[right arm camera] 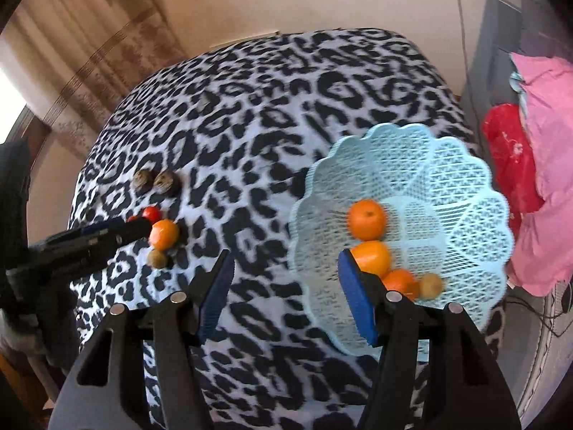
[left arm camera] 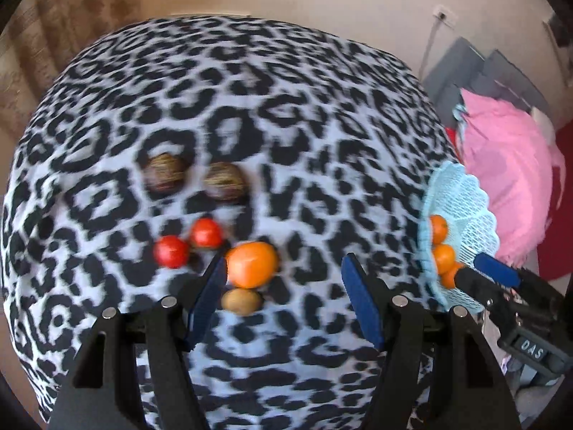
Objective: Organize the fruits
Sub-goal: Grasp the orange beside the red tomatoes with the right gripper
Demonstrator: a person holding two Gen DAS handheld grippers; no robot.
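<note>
On the leopard-print table (left arm camera: 250, 107) lie two dark brown fruits (left arm camera: 165, 176) (left arm camera: 225, 181), two small red fruits (left arm camera: 171, 251) (left arm camera: 205, 233), an orange (left arm camera: 252, 263) and a small brown fruit (left arm camera: 241, 300). My left gripper (left arm camera: 284, 299) is open and empty just above the table, its left finger beside the orange. A light blue mesh basket (right arm camera: 447, 186) at the right holds three oranges (right arm camera: 367, 219) (right arm camera: 372, 257) (right arm camera: 399, 281) and a small brownish fruit (right arm camera: 431, 286). My right gripper (right arm camera: 284, 295) is open and empty at the basket's near left rim.
Pink cloth (right arm camera: 548, 165) and a red bag (right arm camera: 508, 154) lie right of the table, by grey panels (left arm camera: 476, 71). A curtain (right arm camera: 89, 46) hangs at the back left. The table's right edge runs just past the basket.
</note>
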